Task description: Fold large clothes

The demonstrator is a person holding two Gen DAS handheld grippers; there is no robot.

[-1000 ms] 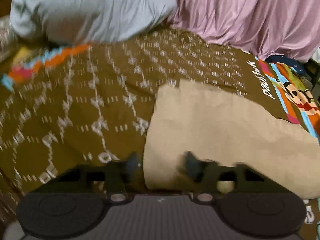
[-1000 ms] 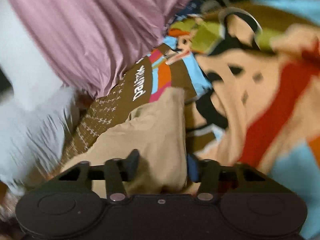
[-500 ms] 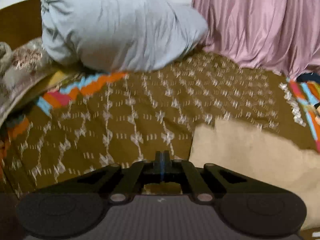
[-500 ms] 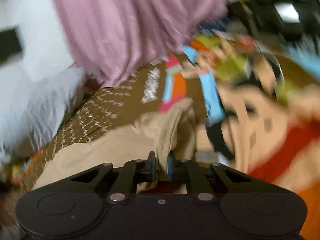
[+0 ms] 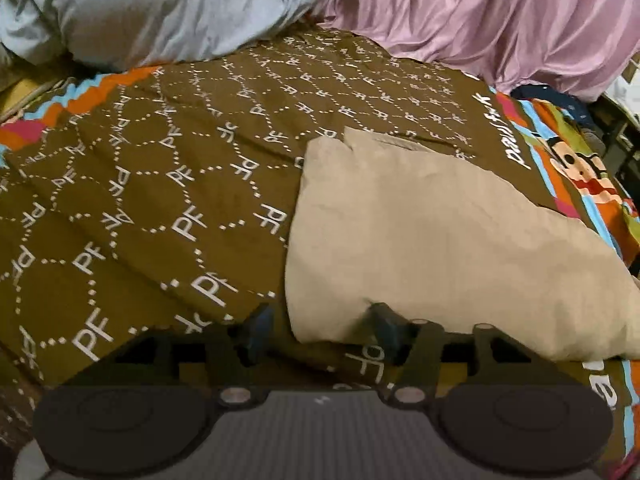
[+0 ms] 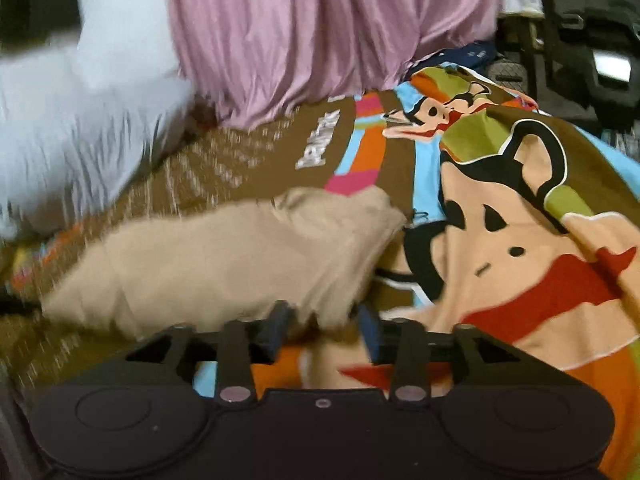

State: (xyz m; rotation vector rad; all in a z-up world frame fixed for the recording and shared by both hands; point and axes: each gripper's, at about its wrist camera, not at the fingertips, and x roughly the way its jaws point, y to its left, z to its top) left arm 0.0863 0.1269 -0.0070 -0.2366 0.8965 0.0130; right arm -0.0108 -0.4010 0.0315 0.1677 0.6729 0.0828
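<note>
One tan garment [image 5: 436, 240] lies folded on the brown patterned bedspread [image 5: 132, 208], a plain beige cloth with soft creases and no print. In the left wrist view it forms a broad slab with a straight left edge, a notched far corner and a rounded near corner that bulges up slightly. In the right wrist view the same garment [image 6: 224, 264] looks blurred; its right end is bunched into a rumpled tip lying over the bright cartoon monkey print [image 6: 520, 240] of the bedspread.

The left gripper [image 5: 320, 330] sits low at the garment's near-left corner, fingers spread wide, the corner lying between them and nothing clamped. The right gripper [image 6: 322, 326] is at the garment's near-right end, fingers likewise parted, with the cloth's edge reaching into the gap but not pinched.

Beyond the garment, a pale grey pillow [image 5: 160, 8] rests at the far left of the bed, and a pink curtain [image 5: 480, 12] hangs behind it.
</note>
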